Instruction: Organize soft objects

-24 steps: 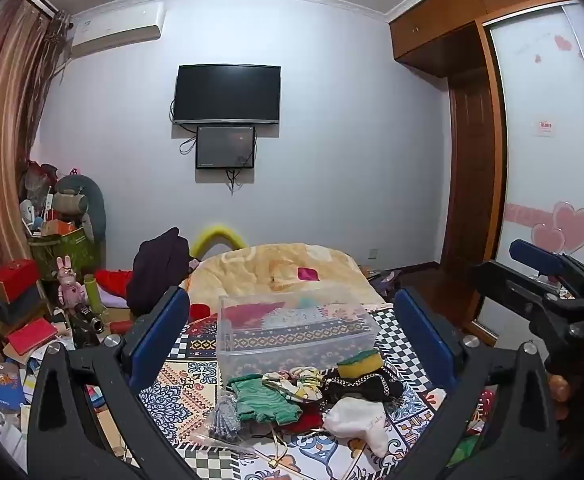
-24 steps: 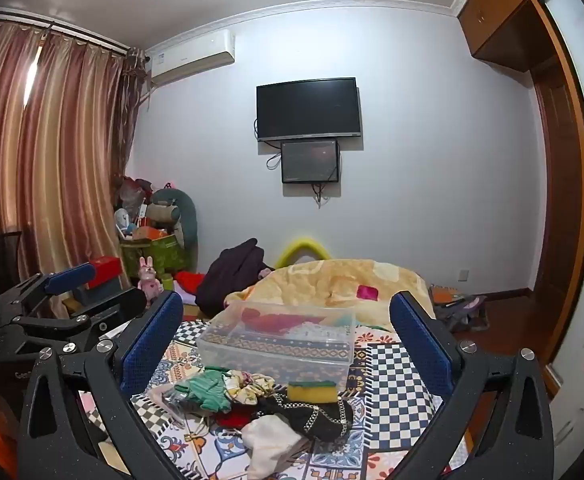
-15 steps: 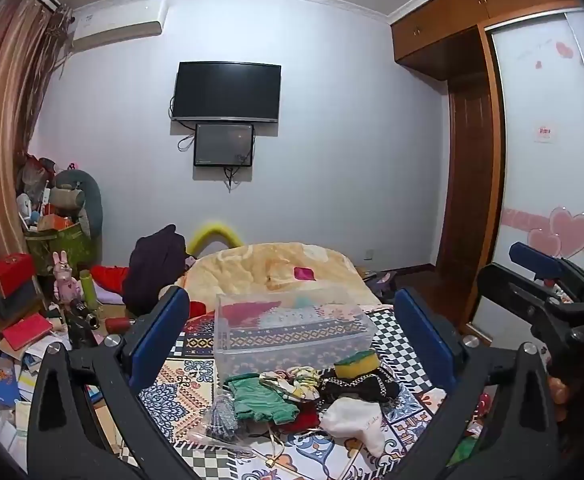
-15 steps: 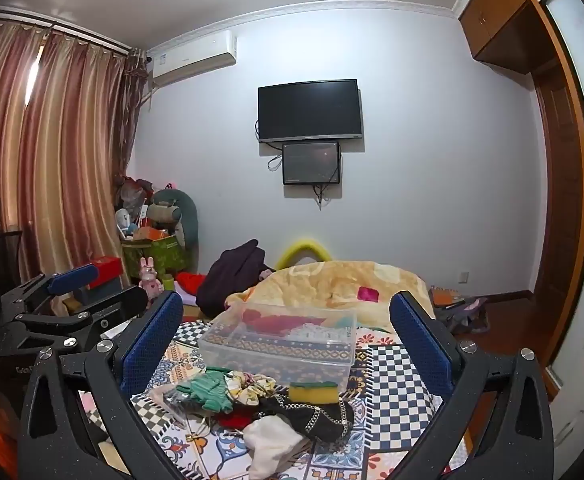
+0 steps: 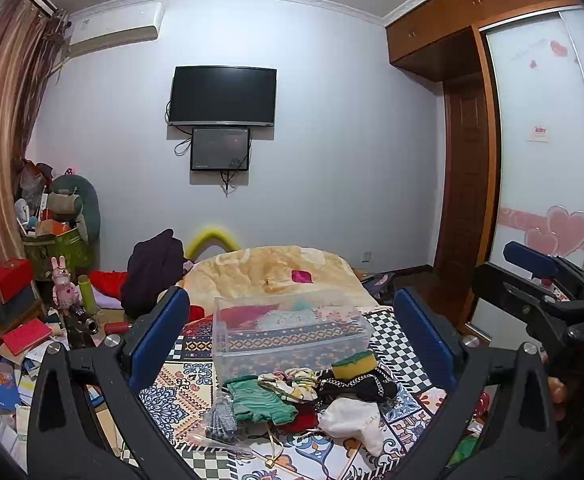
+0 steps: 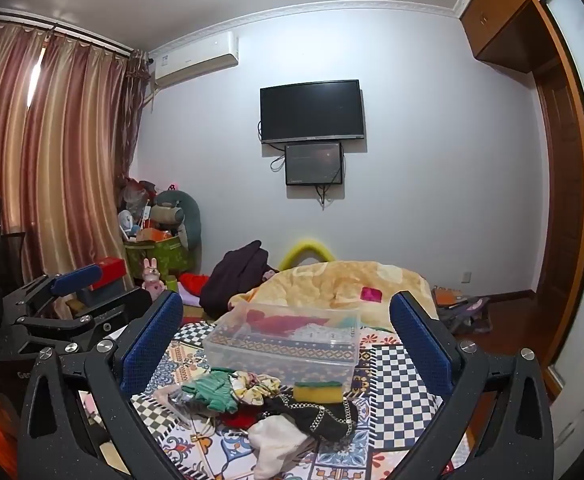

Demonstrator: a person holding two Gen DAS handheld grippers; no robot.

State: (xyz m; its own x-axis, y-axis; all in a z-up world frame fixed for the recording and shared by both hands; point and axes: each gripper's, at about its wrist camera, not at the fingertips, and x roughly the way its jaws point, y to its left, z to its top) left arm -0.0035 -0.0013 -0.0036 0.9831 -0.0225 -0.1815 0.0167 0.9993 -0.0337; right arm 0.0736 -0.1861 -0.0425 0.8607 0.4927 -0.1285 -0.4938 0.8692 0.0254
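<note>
Almost nothing has shifted in the last moment: the left gripper (image 5: 292,340) and right gripper (image 6: 286,340) still hover with jaws spread wide and empty, short of the heap of soft cloth items (image 5: 304,396) lying beside the clear plastic storage box (image 5: 288,332) on the patterned bed cover (image 5: 172,392), so sorting has yet to begin.

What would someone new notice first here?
Probably the pile of soft things on the patterned cloth, with a yellow-green sponge on top, just in front of a clear bin. Behind, a dark TV hangs on the wall. Both grippers hover open, empty.
</note>
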